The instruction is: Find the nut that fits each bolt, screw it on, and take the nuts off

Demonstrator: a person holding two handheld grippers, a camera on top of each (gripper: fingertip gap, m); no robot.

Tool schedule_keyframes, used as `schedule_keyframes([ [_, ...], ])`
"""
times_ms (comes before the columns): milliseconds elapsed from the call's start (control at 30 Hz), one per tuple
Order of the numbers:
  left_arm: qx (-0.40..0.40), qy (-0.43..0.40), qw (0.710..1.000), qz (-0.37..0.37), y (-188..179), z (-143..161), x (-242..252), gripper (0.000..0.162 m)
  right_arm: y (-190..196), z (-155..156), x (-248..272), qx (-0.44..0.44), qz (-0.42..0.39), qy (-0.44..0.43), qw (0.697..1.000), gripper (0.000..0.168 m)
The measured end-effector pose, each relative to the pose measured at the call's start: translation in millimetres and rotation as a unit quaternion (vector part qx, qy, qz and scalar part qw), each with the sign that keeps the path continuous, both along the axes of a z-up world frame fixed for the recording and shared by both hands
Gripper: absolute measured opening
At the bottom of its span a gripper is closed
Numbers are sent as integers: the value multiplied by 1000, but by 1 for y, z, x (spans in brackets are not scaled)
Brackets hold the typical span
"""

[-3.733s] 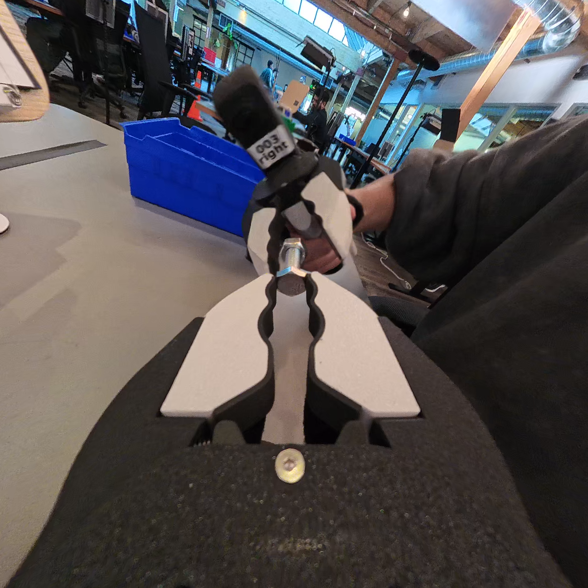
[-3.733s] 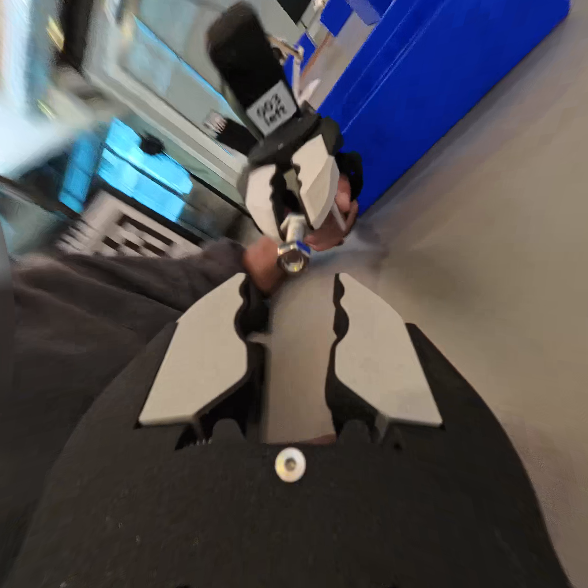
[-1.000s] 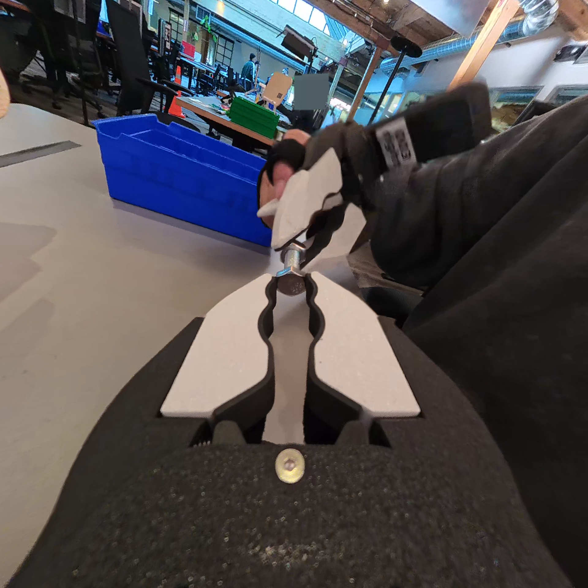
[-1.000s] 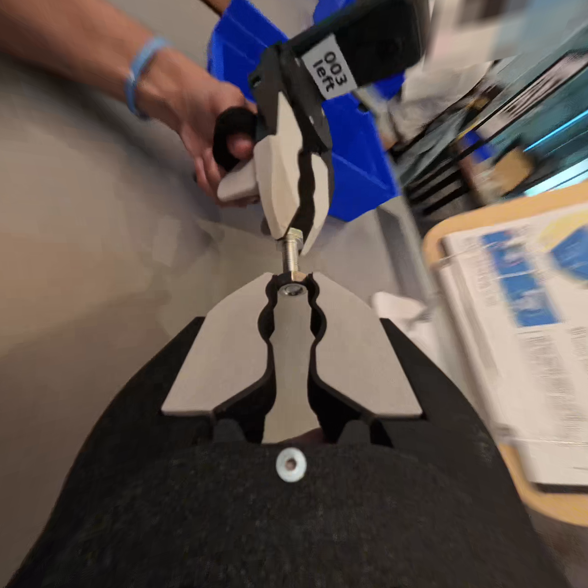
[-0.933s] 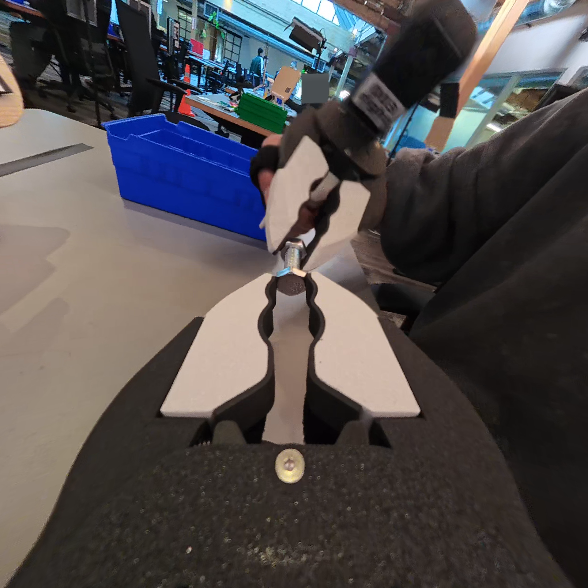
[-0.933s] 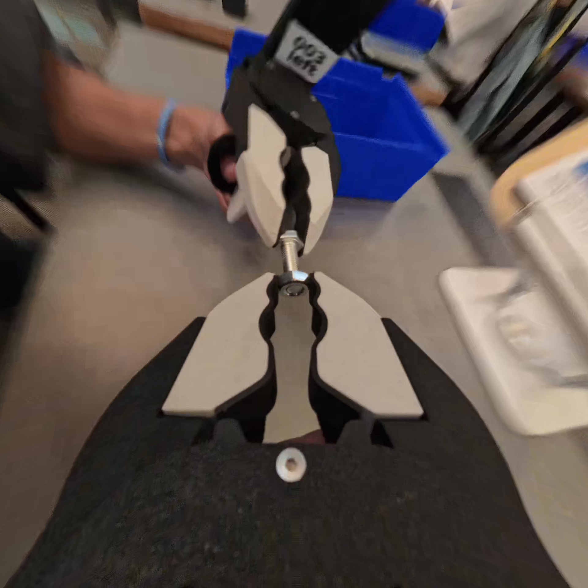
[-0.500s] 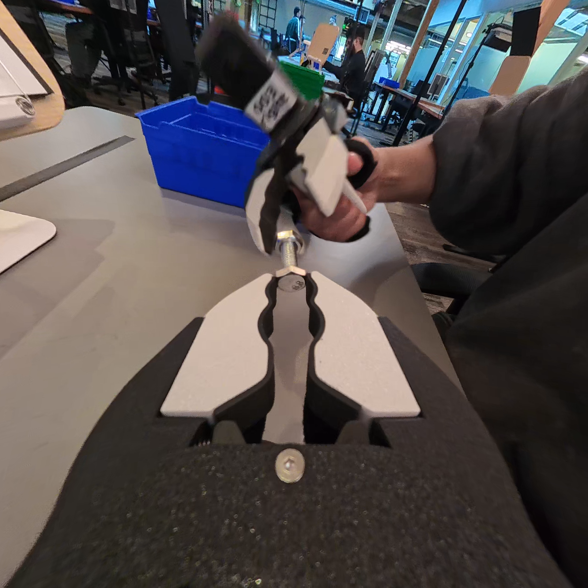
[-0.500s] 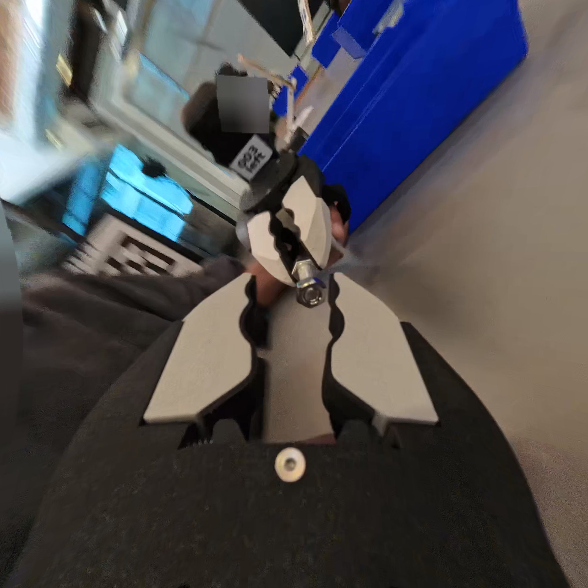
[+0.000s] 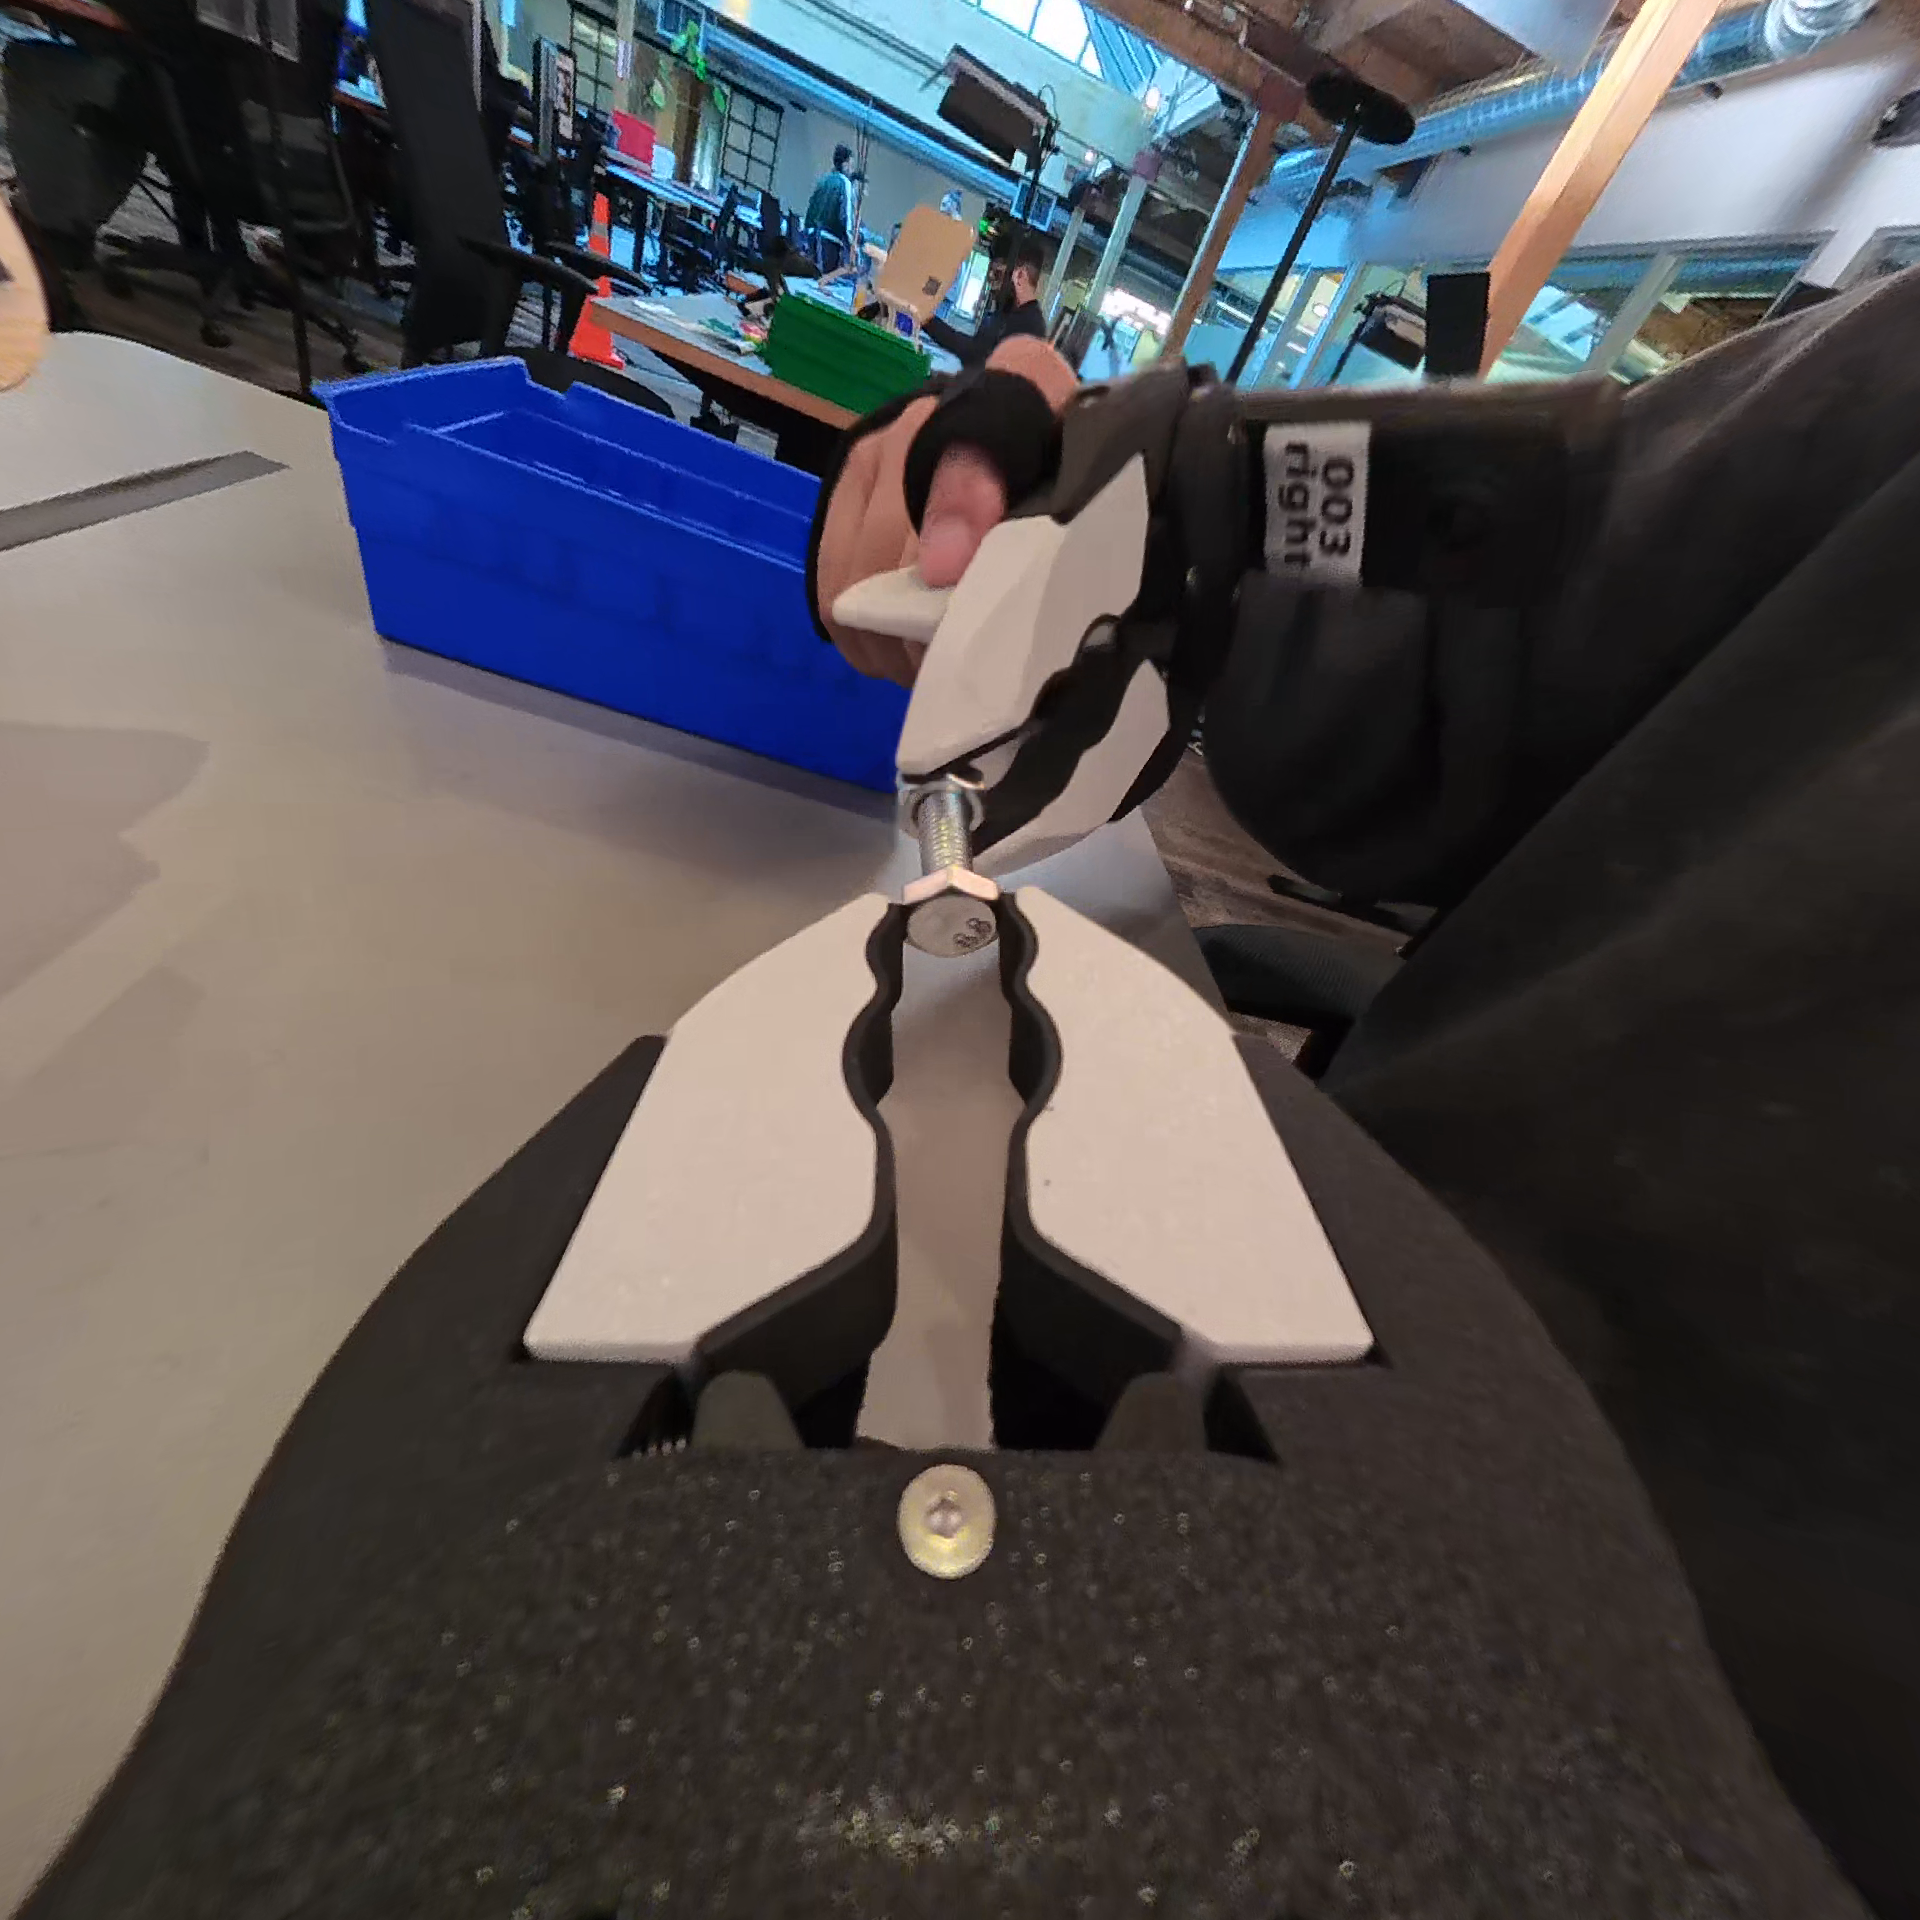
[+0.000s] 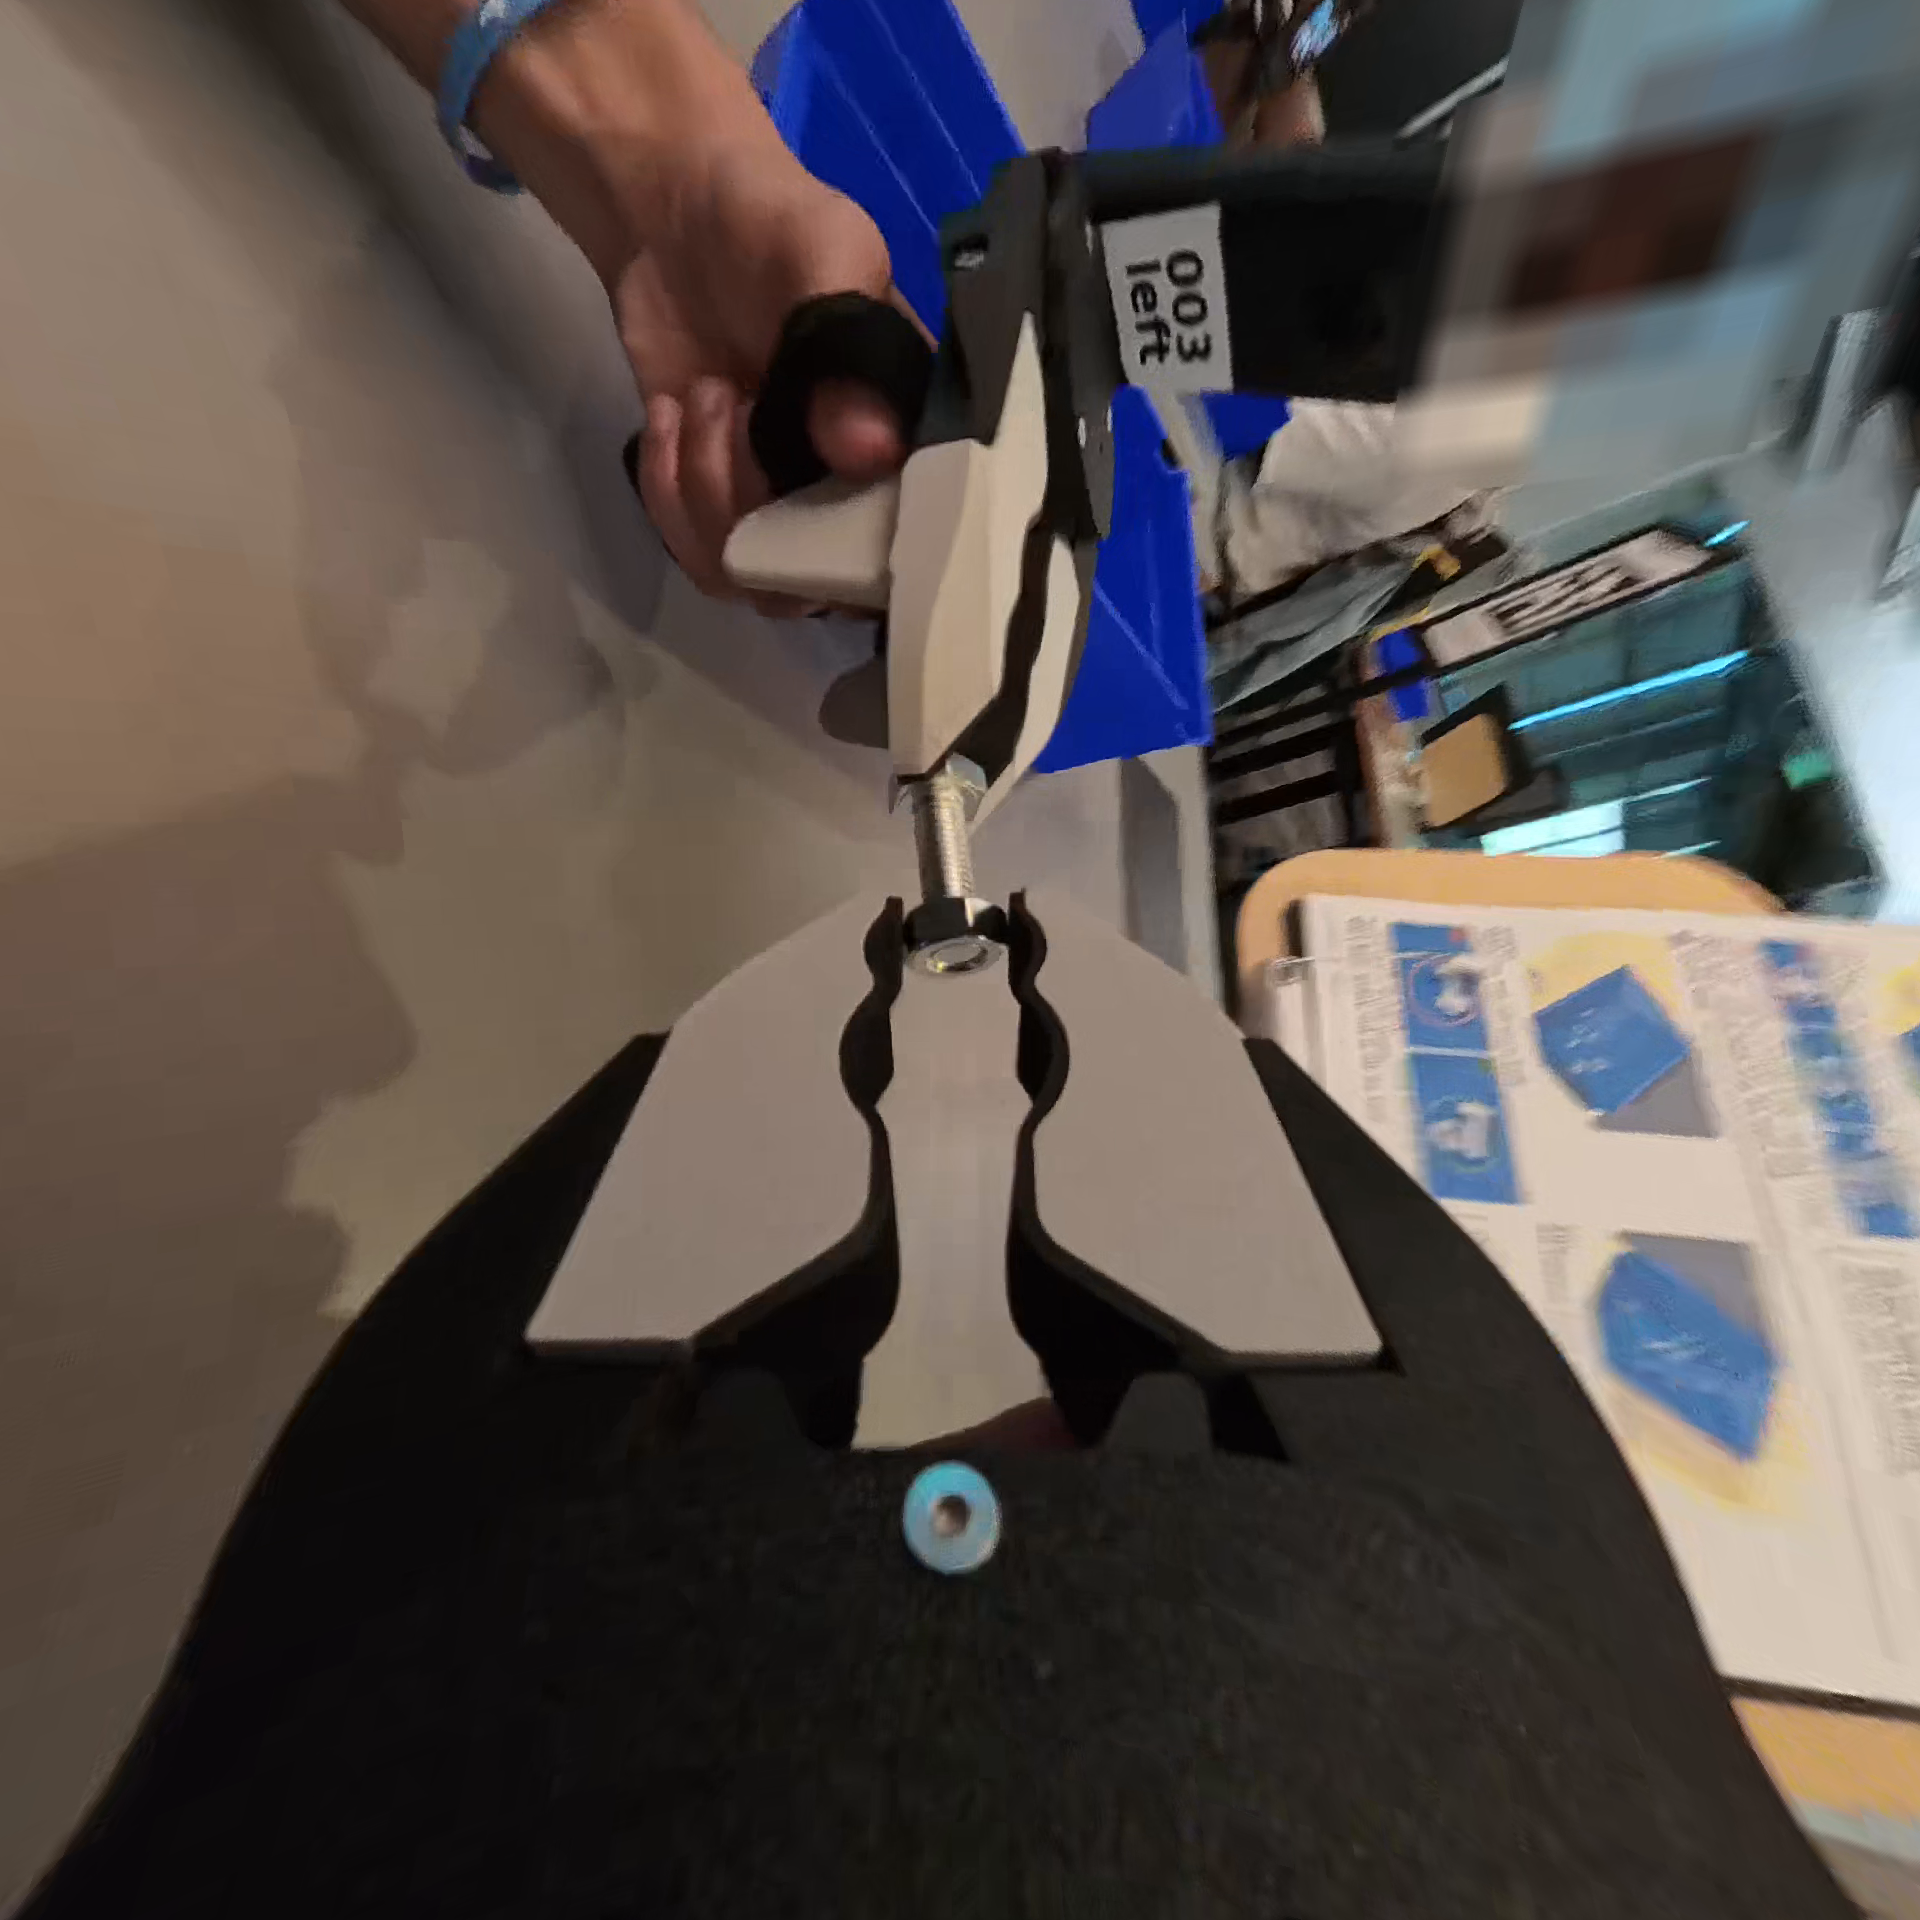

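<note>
A silver bolt spans the gap between my two grippers, held above the grey table [image 9: 312, 935]. My left gripper [image 9: 948, 920] is shut on the bolt's hex head [image 9: 948, 928]; the threaded shaft [image 9: 943, 836] points away from it. My right gripper [image 10: 951, 940] is shut on the nut [image 10: 951, 951] at the far end of the thread [image 10: 945, 842]. In the left wrist view the right gripper [image 9: 961, 784] lies rolled on its side, clamped on the nut [image 9: 935, 798]. In the right wrist view the left gripper [image 10: 940, 774] grips the head end.
A blue plastic bin [image 9: 582, 540] stands on the table behind the grippers; it also shows in the right wrist view [image 10: 1132, 582]. A wooden clipboard with a printed sheet [image 10: 1558, 1143] lies to the right. A person's dark sleeve [image 9: 1610, 831] fills the right side. My two grippers' fingertips are within a few centimetres of each other.
Half a second ago the right gripper was open around the nut. It has shut on the nut and rolled onto its side. More thread shows between head and nut than 3.7 s ago.
</note>
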State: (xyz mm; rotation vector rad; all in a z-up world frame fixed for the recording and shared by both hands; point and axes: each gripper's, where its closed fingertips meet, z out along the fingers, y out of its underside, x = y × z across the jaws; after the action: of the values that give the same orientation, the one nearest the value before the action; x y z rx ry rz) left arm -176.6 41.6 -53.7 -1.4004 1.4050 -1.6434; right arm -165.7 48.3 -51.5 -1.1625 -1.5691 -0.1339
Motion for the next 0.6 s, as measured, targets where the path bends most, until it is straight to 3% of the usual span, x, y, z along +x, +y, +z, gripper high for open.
schedule_keyframes([
  [67, 9, 1, 1000, 3, 1, -1, -1, 17, -1, -2, -2, -110, -9, 56, 992, 19],
  [133, 36, 6, 999, 25, 6, -2, 0, 17, 2, -7, -1, -276, -45, 132, 951, 19],
  [200, 50, 3, 998, 37, 8, -2, 0, 17, 4, -6, -3, -480, -74, 245, 839, 19],
  [267, 60, 2, 997, 44, 9, -1, 1, 17, 4, -2, -3, -648, -83, 343, 674, 19],
  [333, 79, 16, 995, 57, 11, -6, 3, 17, 7, -7, -1, -759, -100, 396, 507, 18],
  [367, 84, 22, 994, 62, 12, -9, 4, 17, 9, -11, 0, -777, -108, 418, 458, 18],
  [400, 83, 27, 994, 60, 12, -11, 4, 17, 9, -13, 0, -784, -111, 426, 438, 22],
  [433, 77, 24, 995, 57, 12, -10, 4, 17, 8, -13, 0, -775, -101, 424, 457, 25],
  [533, 47, 12, 998, 48, 12, -5, 2, 17, 9, 0, 0, -696, -66, 418, 580, 41],
  [600, 30, 4, 999, 44, 13, -2, 0, 17, 13, -1, 4, -579, -82, 358, 728, 51],
])
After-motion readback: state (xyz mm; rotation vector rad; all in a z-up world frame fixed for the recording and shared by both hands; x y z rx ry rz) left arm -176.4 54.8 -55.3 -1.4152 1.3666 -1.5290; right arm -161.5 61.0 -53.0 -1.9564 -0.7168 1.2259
